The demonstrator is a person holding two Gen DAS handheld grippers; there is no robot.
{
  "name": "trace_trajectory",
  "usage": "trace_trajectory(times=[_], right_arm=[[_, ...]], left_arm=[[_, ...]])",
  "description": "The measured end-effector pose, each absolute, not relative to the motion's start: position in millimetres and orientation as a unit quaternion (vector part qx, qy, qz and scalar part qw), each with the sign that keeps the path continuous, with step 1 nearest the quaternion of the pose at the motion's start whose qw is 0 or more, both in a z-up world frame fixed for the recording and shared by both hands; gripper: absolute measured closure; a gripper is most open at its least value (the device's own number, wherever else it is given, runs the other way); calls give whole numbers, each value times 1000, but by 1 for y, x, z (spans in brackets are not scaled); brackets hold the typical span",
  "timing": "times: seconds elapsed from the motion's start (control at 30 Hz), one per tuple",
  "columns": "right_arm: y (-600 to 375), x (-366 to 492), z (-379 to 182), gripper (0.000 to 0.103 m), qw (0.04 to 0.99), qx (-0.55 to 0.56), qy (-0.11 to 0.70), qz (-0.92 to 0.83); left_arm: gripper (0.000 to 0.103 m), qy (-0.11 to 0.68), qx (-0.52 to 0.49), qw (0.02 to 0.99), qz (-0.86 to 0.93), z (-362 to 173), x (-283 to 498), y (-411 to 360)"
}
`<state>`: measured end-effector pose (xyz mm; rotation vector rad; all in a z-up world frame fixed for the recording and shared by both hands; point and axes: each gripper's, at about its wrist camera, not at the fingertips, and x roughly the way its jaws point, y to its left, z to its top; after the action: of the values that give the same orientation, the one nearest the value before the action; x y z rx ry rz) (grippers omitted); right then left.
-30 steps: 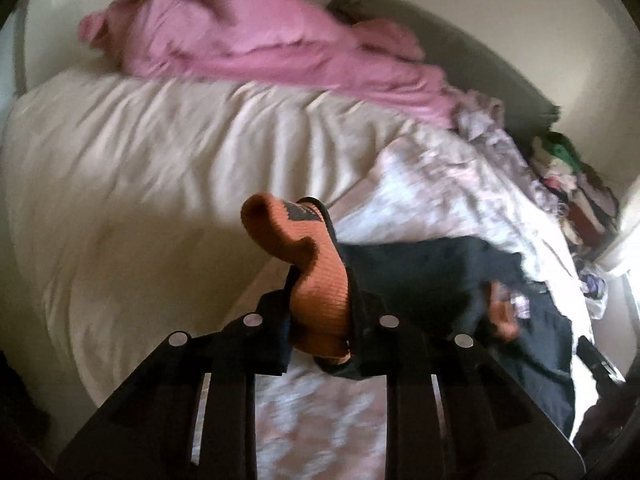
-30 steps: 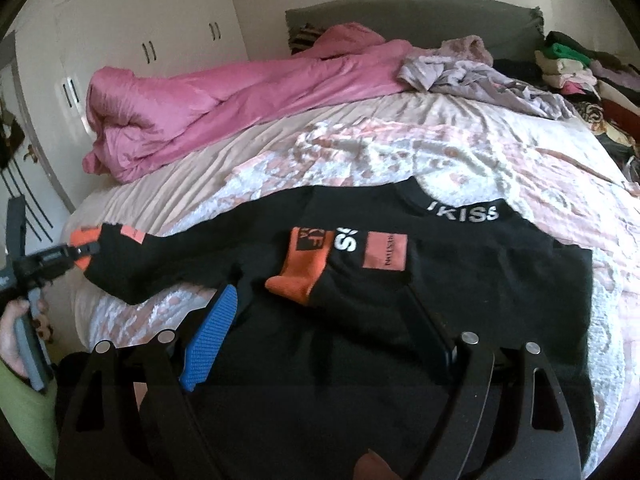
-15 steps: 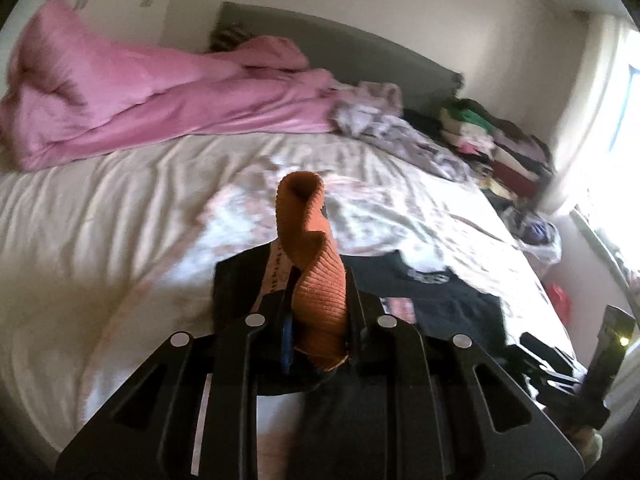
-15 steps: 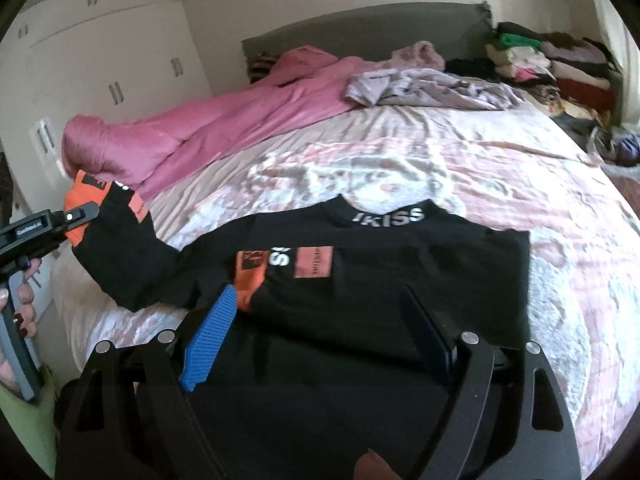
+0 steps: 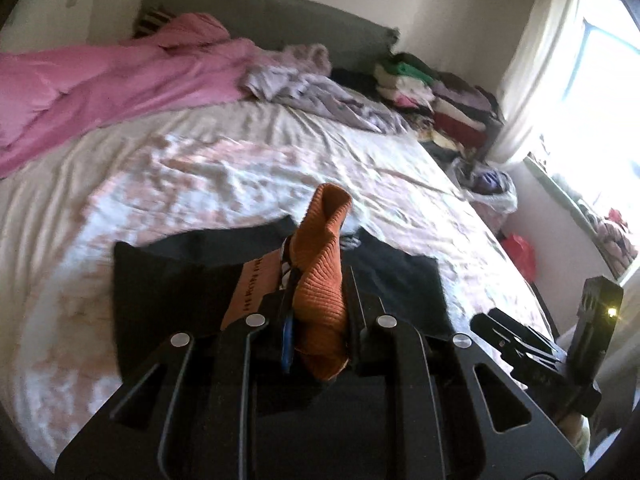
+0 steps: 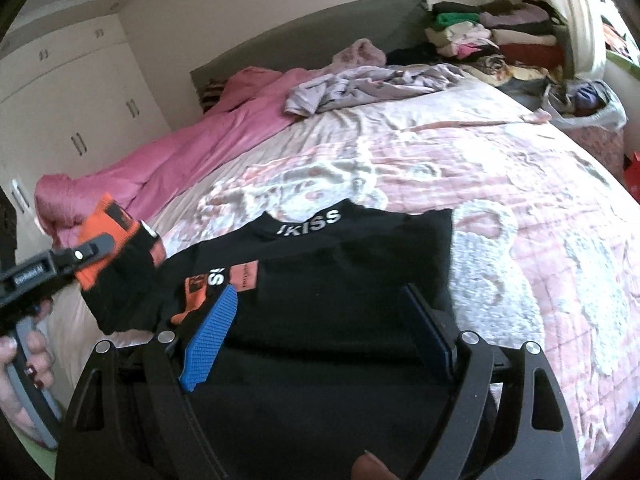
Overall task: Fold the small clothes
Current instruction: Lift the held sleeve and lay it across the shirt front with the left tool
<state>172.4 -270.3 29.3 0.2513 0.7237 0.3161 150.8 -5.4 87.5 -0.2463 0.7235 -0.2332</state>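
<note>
The black top (image 6: 340,292) lies flat near the foot edge of the bed (image 6: 540,208), collar toward the headboard. Its orange-cuffed sleeve (image 5: 320,280) is lifted, clamped in the left claw (image 5: 316,320); the step in hand looks like folding that sleeve inward. Next, the cuff likely needs carrying across the chest and letting go there. The right claw (image 6: 320,332) hovers over the hem, pads apart, holding nothing.

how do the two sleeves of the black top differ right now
The left sleeve with the orange ribbed cuff is lifted off the bed, clamped in the left gripper; the other orange-cuffed sleeve lies folded flat across the black top's chest, untouched by the open right gripper. Both are black with orange cuffs.
</note>
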Motion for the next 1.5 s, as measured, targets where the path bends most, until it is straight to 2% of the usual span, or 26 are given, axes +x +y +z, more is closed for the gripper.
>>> trace_trajectory(times=[0.4, 0.43, 0.53, 0.57, 0.87, 1.17, 1.23, 1.3, 1.37, 1.4, 1.43, 1.5], right_arm=[[-310, 177, 21, 21, 915, 154, 351, 124], [-311, 177, 20, 21, 915, 155, 351, 124], [-311, 178, 17, 21, 914, 155, 354, 125], [-309, 179, 16, 21, 912, 156, 357, 129], [-267, 188, -17, 21, 877, 99, 436, 175], [-253, 179, -57, 22, 849, 98, 496, 153], [-247, 178, -60, 27, 853, 87, 492, 149], [-243, 177, -59, 56, 855, 76, 489, 156], [-242, 176, -54, 71, 861, 69, 479, 161], [-243, 176, -51, 88, 864, 69, 472, 162], [-244, 176, -45, 95, 867, 75, 462, 169], [-243, 177, -30, 96, 881, 65, 436, 174]], left_arm=[[90, 410, -100, 888, -182, 33, 181, -86], [88, 414, -102, 886, -186, 31, 181, -87], [66, 420, -117, 879, -196, 25, 181, -86], [65, 418, -118, 880, -193, 25, 180, -84], [65, 406, -113, 900, -106, 24, 180, -23], [64, 402, -139, 905, -29, 18, 169, 58], [61, 399, -154, 904, -16, 16, 168, 71], [60, 398, -164, 902, -12, 15, 166, 78], [60, 398, -166, 902, -9, 14, 165, 80], [60, 398, -167, 902, -7, 14, 166, 82], [60, 398, -170, 902, -6, 13, 166, 84], [60, 397, -173, 902, -6, 14, 166, 84]])
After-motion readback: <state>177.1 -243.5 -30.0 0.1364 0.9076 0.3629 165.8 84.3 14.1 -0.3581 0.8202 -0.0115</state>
